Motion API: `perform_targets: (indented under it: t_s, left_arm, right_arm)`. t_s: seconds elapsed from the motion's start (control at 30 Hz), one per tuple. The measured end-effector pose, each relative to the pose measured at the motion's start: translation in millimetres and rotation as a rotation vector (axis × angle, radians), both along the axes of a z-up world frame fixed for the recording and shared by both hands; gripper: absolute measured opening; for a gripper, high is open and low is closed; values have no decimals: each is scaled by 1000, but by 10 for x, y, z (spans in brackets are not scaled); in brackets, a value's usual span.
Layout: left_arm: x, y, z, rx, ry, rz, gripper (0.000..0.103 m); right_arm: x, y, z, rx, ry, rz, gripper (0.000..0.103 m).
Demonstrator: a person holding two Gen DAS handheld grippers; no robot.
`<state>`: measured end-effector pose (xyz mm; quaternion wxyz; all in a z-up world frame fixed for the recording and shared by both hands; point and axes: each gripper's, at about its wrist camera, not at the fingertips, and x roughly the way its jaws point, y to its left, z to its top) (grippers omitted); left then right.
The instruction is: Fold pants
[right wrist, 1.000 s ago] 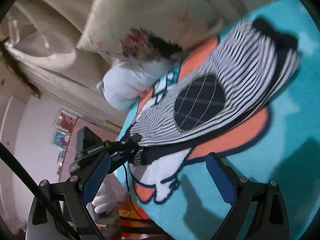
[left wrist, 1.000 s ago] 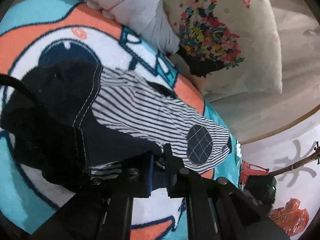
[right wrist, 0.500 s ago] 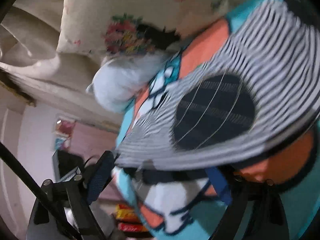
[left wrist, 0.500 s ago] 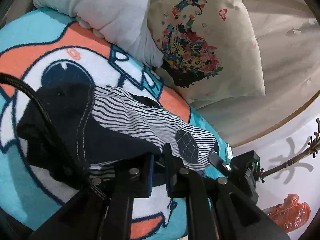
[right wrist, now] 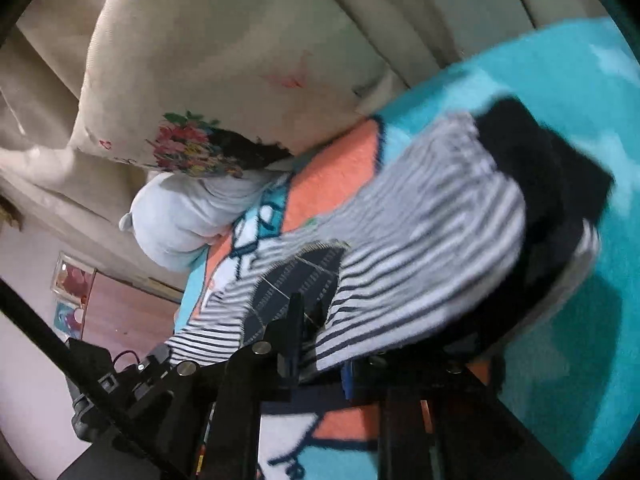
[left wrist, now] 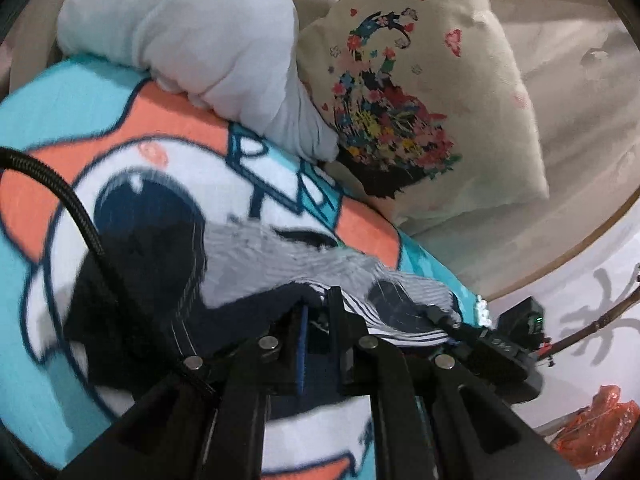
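1. grip first: our left hand-held gripper (left wrist: 318, 312) is clenched on the near edge of the pants (left wrist: 280, 256).
2. our right hand-held gripper (right wrist: 316, 340) has just been closing, cloth between its jaws, so both near corners can lift for the fold.
3. the pants lie on the cartoon blanket (left wrist: 52, 112), pillows (left wrist: 420, 92) beyond; we see no containers.

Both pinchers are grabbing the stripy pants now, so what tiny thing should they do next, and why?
Probably lift the pinched edge a little and carry it toward the dark far end. The left gripper is shut on the pants, and the right gripper, whose jaws have just been closing, grips the hem by the dark patch. The pants lie on the blanket.
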<state>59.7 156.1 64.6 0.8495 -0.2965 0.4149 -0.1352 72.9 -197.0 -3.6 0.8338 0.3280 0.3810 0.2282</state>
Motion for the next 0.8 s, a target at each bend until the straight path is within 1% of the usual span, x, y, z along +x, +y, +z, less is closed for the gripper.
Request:
perform_targets:
  t_s: [0.07, 0.13, 0.23, 0.27, 0.37, 0.43, 0.47, 0.5, 0.57, 0.6, 0.63, 0.7, 0.73, 0.77, 0.8]
  left_arm:
    - [297, 17, -3, 40, 23, 4, 9]
    - [577, 43, -58, 63, 58, 15, 9]
    - [932, 107, -156, 83, 93, 45, 9]
    - [1076, 149, -208, 71, 104, 52, 9]
    - [1317, 223, -323, 19, 132, 47, 9]
    - [1391, 238, -357, 10, 133, 38, 10]
    - [1408, 235, -357, 6, 129, 29, 10]
    - [1412, 237, -351, -7, 119, 18, 12]
    - [1401, 244, -330, -40, 95, -4, 22]
    - [1392, 246, -316, -60, 82, -14, 33]
    - [1375, 267, -296, -93, 67, -23, 41]
    - [1337, 314, -248, -147, 46, -41, 47]
    - [1324, 329, -228, -165, 41, -46, 53]
    - [1289, 348, -194, -180, 34, -41, 55]
    - [1273, 353, -168, -173, 29, -32, 60]
  right_arm:
    - [158, -29, 64, 13, 11, 5, 16]
    - [400, -18, 111, 22, 24, 6, 16]
    - [800, -21, 78, 70, 65, -9, 17]
    - [915, -35, 44, 96, 80, -18, 17]
    - [1219, -78, -79, 163, 134, -47, 18]
    - [1363, -111, -124, 195, 144, -56, 21]
    - [1400, -126, -127, 214, 141, -53, 28]
    - [1435, -152, -131, 255, 136, -48, 37]
    - [1443, -196, -129, 308, 129, -51, 43]
    - [1440, -211, -128, 317, 129, -50, 43]
    - [1436, -224, -134, 323, 128, -46, 43]
    - [1407, -261, -152, 348, 122, -42, 43]
    - [1391, -288, -153, 351, 116, -44, 43]
    - [1359, -285, -129, 322, 109, -50, 43]
    - [1322, -267, -95, 276, 97, -53, 44]
